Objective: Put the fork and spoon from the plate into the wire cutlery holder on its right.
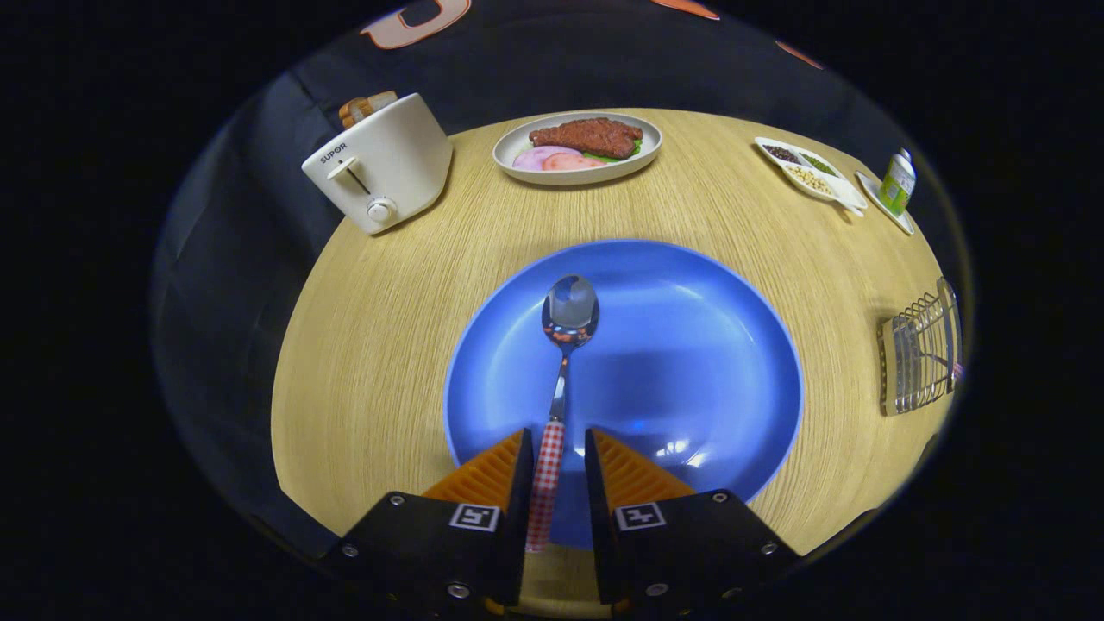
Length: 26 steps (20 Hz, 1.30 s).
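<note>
A spoon (569,315) with a red-and-white checked handle lies on the big blue plate (690,362), its bowl pointing away from me. My gripper (556,440) is low over the plate's near rim, and the checked handle runs between its two fingers. The handle lies close against the left finger, with a gap to the right finger, so the gripper is open around it. The wire cutlery holder (918,354) lies on the table to the right of the plate. A thin utensil seems to rest inside it, too small to tell for sure.
A white toaster (384,164) with bread in it stands at the far left. A plate of meat and ham (578,147) is beyond the blue plate. A divided condiment dish (806,168) and a small green bottle (897,185) are at the far right, on the round wooden table (371,345).
</note>
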### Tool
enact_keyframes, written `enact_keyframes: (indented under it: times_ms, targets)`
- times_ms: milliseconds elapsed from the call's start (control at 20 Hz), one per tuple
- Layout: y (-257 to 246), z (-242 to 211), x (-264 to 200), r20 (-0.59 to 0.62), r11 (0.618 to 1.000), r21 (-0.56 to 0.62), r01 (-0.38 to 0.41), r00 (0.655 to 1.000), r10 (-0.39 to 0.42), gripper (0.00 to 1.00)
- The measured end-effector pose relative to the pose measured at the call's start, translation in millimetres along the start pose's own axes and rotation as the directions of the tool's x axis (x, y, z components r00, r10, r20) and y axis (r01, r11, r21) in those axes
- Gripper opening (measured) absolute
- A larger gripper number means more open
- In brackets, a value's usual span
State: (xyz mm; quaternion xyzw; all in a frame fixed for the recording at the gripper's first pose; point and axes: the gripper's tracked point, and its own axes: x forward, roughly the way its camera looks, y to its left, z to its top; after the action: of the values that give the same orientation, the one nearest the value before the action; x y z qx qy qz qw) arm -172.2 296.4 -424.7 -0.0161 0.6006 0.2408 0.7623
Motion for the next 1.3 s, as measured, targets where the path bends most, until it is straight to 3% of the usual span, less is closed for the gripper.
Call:
enact_keyframes:
  times_ms: [200,300,1000,1300]
  targets:
    - [-8,-3,-3,-0.017,1.0,0.016,0.011,1.0,-0.011,0.11]
    - [-10,0,-10,-0.016,1.0,0.023,-0.009,1.0,0.009,0.09]
    - [-126,30,-111,0.062,0.992,0.101,0.082,0.994,-0.088,0.08]
    - [-191,33,-161,0.049,0.982,0.103,0.155,0.986,-0.161,0.08]
